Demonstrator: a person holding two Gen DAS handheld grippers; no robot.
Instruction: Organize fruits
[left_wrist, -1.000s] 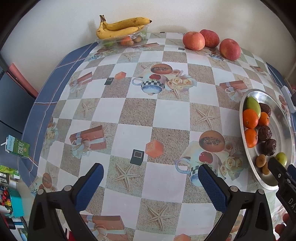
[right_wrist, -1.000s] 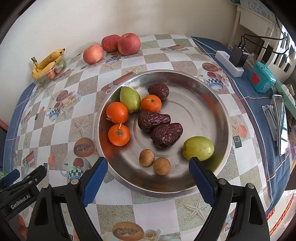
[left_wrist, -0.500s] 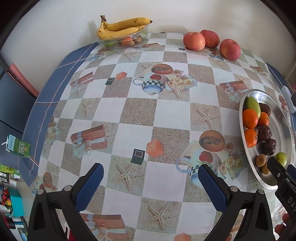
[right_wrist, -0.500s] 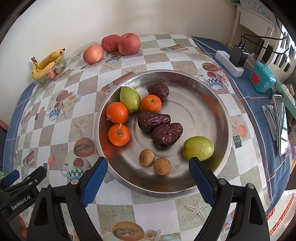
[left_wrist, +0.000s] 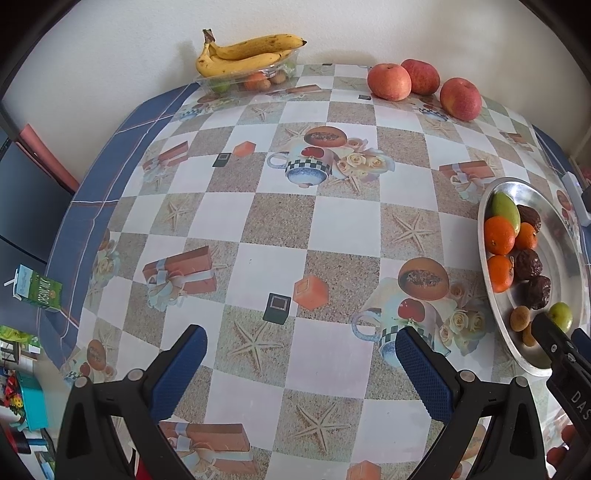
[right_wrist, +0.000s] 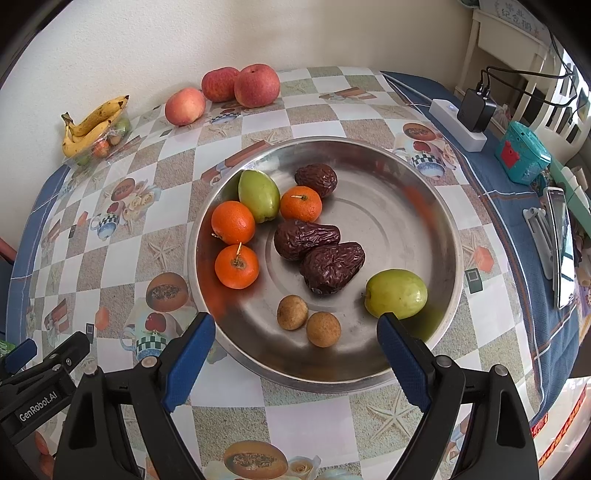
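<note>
The fruit sits mostly in a round metal dish (right_wrist: 424, 192) on the tabletop (left_wrist: 258, 229). Inside it, three oranges (right_wrist: 232, 222) cluster on the left with a pointed green fruit (right_wrist: 258, 195) touching them. Three wrinkled brown dates (right_wrist: 332, 264) lie near the middle, two small tan round fruits (right_wrist: 291, 312) sit side by side at the near edge, and a round green fruit (right_wrist: 397, 293) rests at the near right.

The right claw (right_wrist: 295, 354) hovers over the dish's near rim, its blue fingers spread wide with nothing between them. The left claw (left_wrist: 299, 369) is also spread wide and empty, above bare tablecloth to the left of the dish.

Against the far wall, three red apples (left_wrist: 389, 81) stand together, and a bunch of bananas (left_wrist: 243, 55) lies across a clear plastic tray (left_wrist: 240, 79) holding smaller fruit. A white power strip (right_wrist: 458, 125) with a black charger lies right of the dish.
</note>
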